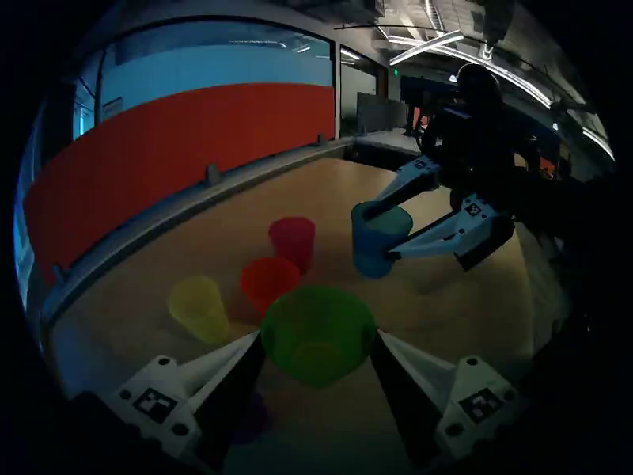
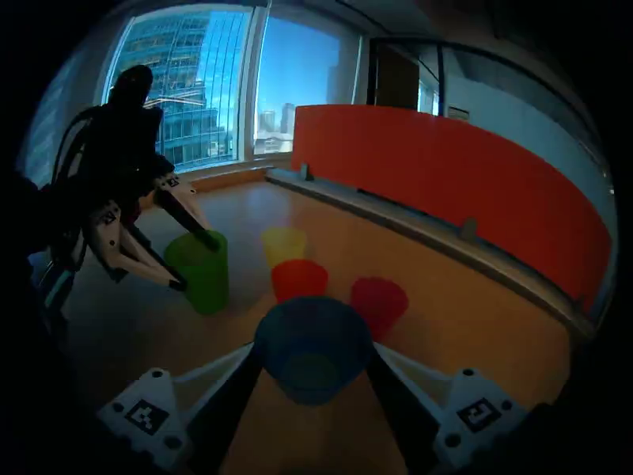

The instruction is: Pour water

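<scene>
Two cups are being held | left gripper [image 1: 316,344] is clamping green cup [image 1: 316,321], bottom centre | right gripper [image 2: 312,356] is clamping blue cup [image 2: 312,336], bottom centre | risk: rims misaligning while tilting, water spilling onto table [image 1: 459,317]

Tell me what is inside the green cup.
Looking into the green cup, its inner wall and bottom show, with no solid thing. Whether it holds water cannot be told: too dim.

The left gripper [image 1: 316,342] clamps a green cup [image 1: 317,317], the right gripper [image 2: 312,354] a blue cup [image 2: 312,334].
</scene>
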### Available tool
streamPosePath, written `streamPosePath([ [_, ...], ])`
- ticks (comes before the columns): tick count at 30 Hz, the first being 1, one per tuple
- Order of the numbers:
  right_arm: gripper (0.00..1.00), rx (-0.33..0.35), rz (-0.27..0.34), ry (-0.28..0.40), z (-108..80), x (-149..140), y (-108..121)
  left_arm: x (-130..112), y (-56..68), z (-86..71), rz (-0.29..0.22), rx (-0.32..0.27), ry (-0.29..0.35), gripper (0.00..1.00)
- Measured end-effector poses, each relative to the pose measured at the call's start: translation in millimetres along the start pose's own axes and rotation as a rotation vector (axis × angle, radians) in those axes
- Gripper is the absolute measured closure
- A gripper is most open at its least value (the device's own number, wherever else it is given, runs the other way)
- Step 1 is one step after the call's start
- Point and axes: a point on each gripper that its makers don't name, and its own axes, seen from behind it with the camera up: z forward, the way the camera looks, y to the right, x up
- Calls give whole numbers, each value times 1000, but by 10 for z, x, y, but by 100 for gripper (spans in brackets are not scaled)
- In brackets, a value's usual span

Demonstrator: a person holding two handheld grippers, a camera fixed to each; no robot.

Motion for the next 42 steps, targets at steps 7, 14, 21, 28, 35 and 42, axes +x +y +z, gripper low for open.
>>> streamPosePath([
  [7,10,-18,-10,72,-279,335,-173,271,45,-329,-9,31,99,12],
  [14,10,-25,-9,158,-513,668,-361,491,95,-678,-24,58,210,13],
  [21,9,-21,-5,245,-692,952,-532,656,127,-932,-50,82,301,12],
  [28,9,-23,-16,312,-782,1133,-654,760,199,-1086,-52,89,355,12],
  [35,9,-18,-12,365,-819,1273,-721,840,194,-1173,-52,100,391,12],
  [42,9,-17,-14,381,-829,1316,-738,937,168,-1231,-37,117,425,12],
])
